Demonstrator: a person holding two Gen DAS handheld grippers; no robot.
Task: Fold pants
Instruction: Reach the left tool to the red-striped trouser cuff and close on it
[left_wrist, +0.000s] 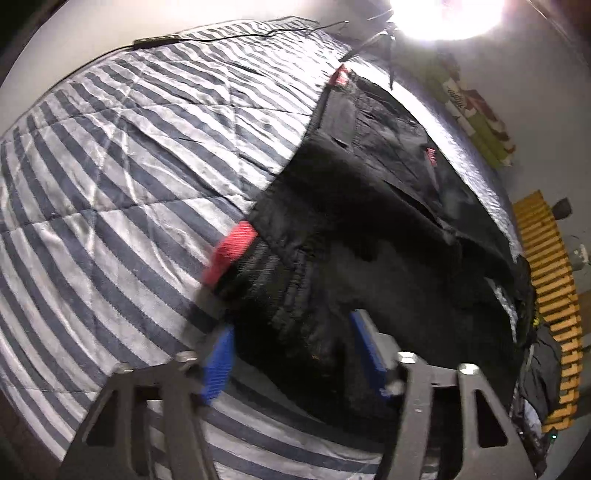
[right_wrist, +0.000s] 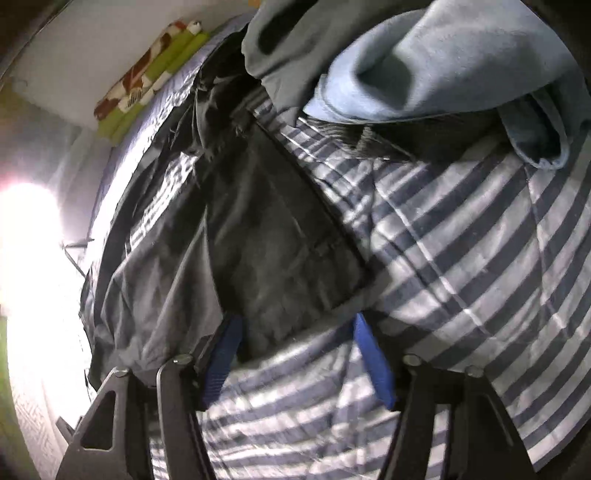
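near the left wrist camera, the left gripper (left_wrist: 291, 354) hangs with its blue fingers (left_wrist: 218, 363) spread, over the near end of black pants (left_wrist: 354, 206) lying on a grey-and-white striped quilt (left_wrist: 110, 177). a red tab (left_wrist: 231, 251) shows at the pants' left edge. in the right wrist view, the right gripper (right_wrist: 297, 356) is likewise spread, a squared corner of the dark pants (right_wrist: 280, 236) between its fingers, on the quilt (right_wrist: 461, 236). farther off, a blue-grey garment (right_wrist: 424, 62) lies heaped. a bright lamp (left_wrist: 447, 14) glares beyond.
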